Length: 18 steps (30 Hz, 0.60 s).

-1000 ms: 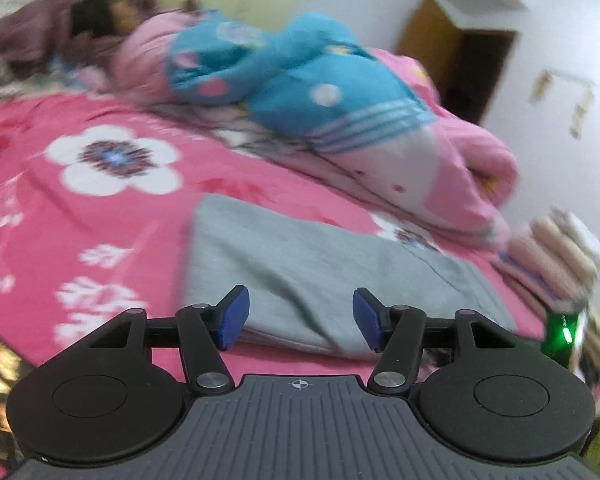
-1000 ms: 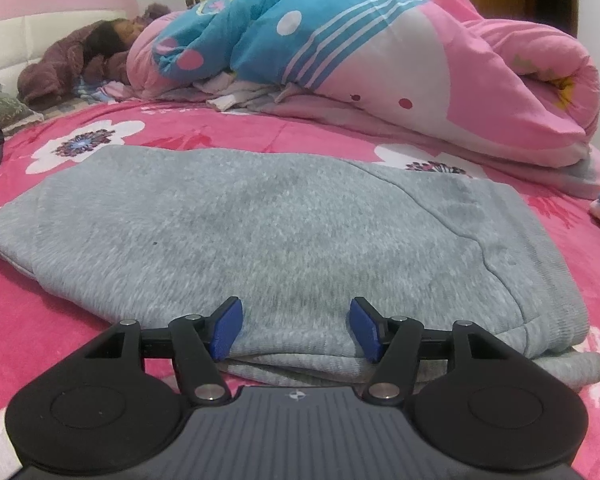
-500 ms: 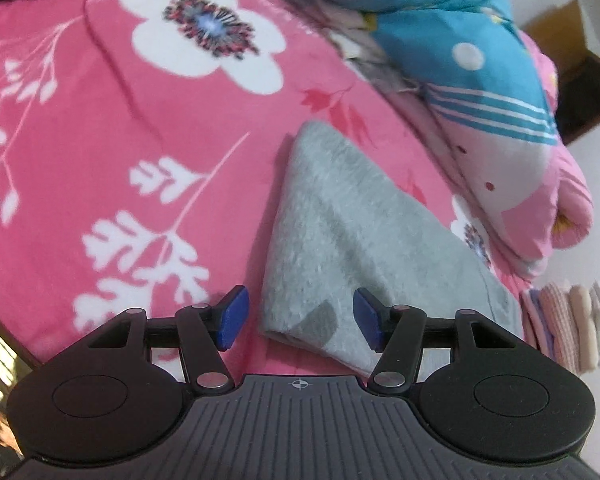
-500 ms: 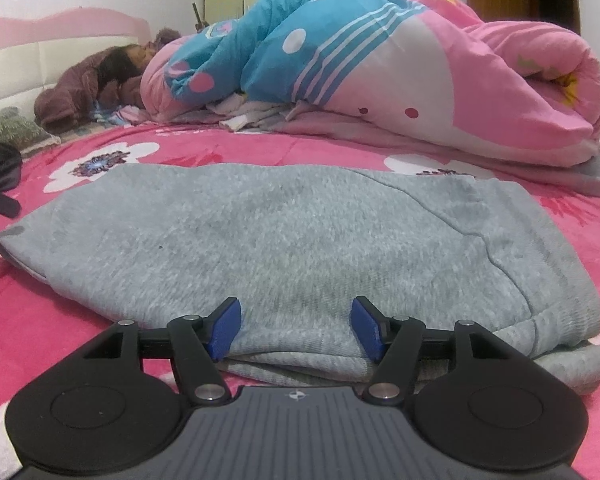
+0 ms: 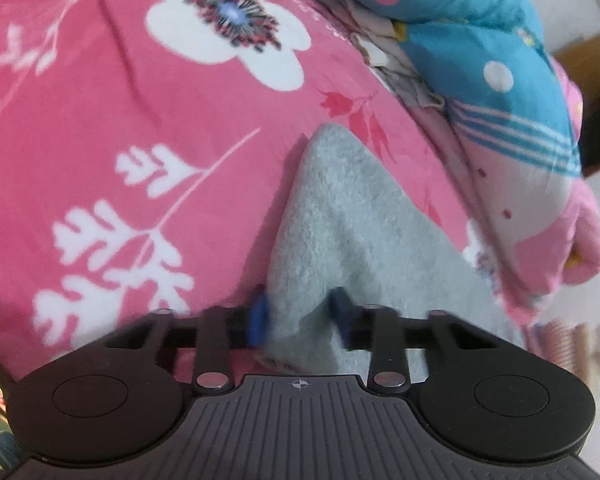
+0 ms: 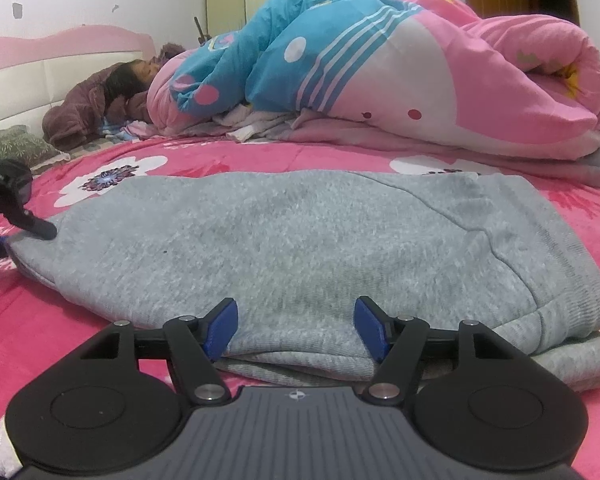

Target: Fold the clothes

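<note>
A grey fleece garment, apparently sweatpants already doubled over with a ribbed band at one end, lies flat across the middle of a pink floral bedspread. At its far narrow end, the left gripper is closing its blue-padded jaws on a corner of the cloth, the fabric bunched between them; the picture is blurred there, so how firm the bite is cannot be told. The right gripper hovers at the near long edge, its jaws wide and opening a little further, the grey layers lying between its fingertips but untouched by the pads.

Beyond the garment a rolled pink-and-blue quilt is heaped along the bed, and a person in a dark brown coat lies by the headboard. A stack of folded cloths sits at the bed's edge.

The risk, by the look of it, is uneven handling: a lift from the left end alone would drag the loose layers apart and skew the fold. A shallow pinch may slip off thick fleece, or catch only the top layer, or snag the bedspread beneath.
</note>
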Each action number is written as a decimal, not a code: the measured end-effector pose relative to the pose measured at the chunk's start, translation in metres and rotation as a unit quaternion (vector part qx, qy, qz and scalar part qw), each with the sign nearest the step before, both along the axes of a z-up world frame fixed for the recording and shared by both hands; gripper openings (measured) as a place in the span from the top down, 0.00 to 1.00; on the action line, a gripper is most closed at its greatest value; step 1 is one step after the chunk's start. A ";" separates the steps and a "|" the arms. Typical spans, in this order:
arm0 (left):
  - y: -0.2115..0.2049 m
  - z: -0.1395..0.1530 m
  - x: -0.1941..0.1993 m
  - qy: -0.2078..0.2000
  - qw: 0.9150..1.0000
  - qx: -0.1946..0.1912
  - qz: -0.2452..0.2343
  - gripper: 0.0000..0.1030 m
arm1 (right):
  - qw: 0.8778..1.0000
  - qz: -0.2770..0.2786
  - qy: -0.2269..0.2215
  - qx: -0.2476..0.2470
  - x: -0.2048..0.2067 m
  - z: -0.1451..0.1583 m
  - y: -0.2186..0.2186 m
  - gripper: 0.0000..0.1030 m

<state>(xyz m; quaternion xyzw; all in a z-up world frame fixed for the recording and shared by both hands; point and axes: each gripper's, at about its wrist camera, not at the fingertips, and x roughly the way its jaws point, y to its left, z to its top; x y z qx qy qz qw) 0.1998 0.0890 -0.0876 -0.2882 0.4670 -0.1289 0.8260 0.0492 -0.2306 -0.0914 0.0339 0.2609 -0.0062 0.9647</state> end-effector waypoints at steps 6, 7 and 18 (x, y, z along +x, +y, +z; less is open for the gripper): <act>-0.032 0.048 -0.018 -0.076 0.996 0.043 -0.014 0.89 | 1.000 -0.002 0.001 -0.004 0.000 0.000 0.002 0.35; -0.040 0.058 -0.022 -0.092 0.995 0.046 -0.019 0.89 | 1.000 -0.002 0.001 -0.005 0.000 0.000 0.003 0.35; -0.192 0.150 -0.061 -0.249 0.949 0.043 -0.188 0.90 | 1.000 -0.006 -0.006 0.018 -0.004 0.001 -0.003 0.35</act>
